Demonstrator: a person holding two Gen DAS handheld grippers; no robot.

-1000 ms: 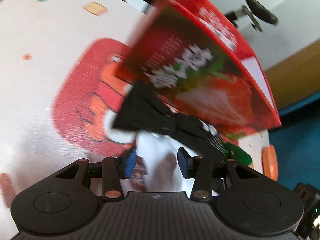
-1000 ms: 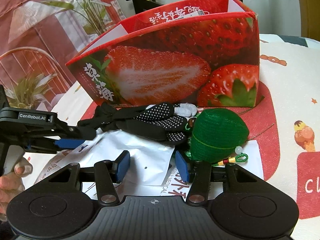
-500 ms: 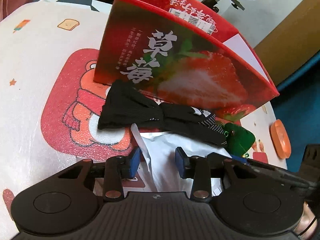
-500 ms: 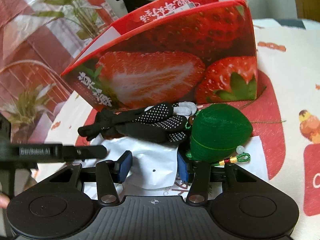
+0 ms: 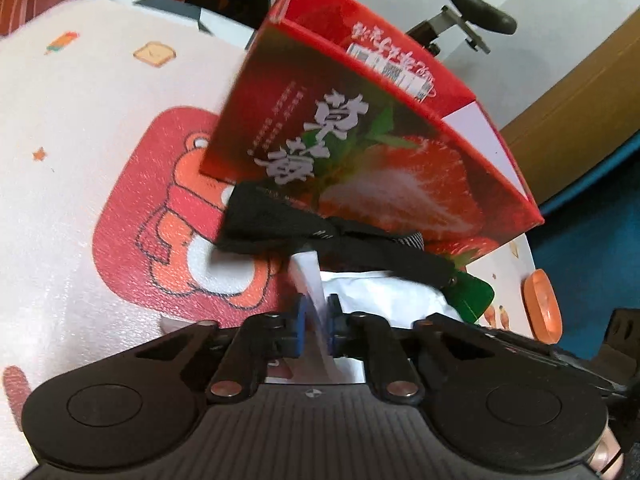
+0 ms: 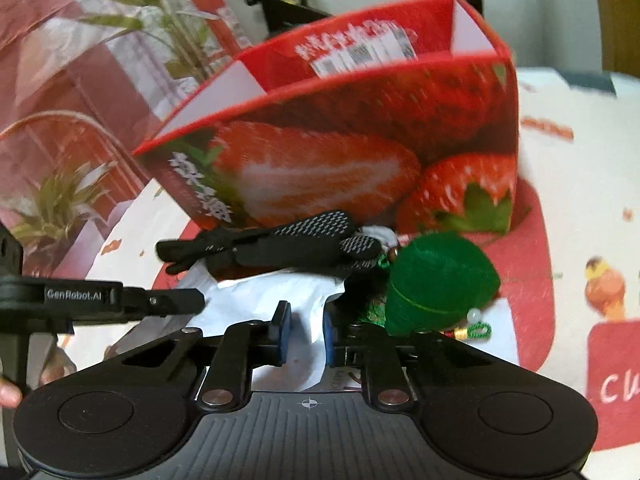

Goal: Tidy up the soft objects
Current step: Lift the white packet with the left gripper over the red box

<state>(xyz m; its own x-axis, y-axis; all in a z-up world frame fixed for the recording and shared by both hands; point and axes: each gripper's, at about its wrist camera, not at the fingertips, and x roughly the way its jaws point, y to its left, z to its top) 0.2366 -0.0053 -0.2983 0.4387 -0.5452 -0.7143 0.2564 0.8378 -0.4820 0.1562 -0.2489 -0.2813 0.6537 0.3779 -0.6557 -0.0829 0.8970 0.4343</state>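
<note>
Two grippers clamp the same white plastic bag [image 6: 260, 300]. Left gripper [image 5: 316, 326] is pressed nearly together, pinching a raised fold of the bag's left edge. Right gripper [image 6: 303, 334] has jaws closing on a fold near the bag's front edge, with bag film between the pads. The bag lies flat on the bench [image 5: 80, 160], which is covered with a cartoon-print cloth, just in front of the red strawberry box [image 6: 360, 152]. Black dotted gloves [image 6: 280, 248] lie across the bag's far edge, against the box front. A green knitted pouch [image 6: 440, 284] with a beaded cord rests on the bag's right side, touching the gloves.

Step in hand, as I read it: grasping the bag at two points, probably to lift it or open it. Nothing visibly sits in the box yet; its inside is only partly in view. The next move calls for both hands rising together with an even pull, since the gloves and pouch ride on the bag and may slide off or drag.
</note>
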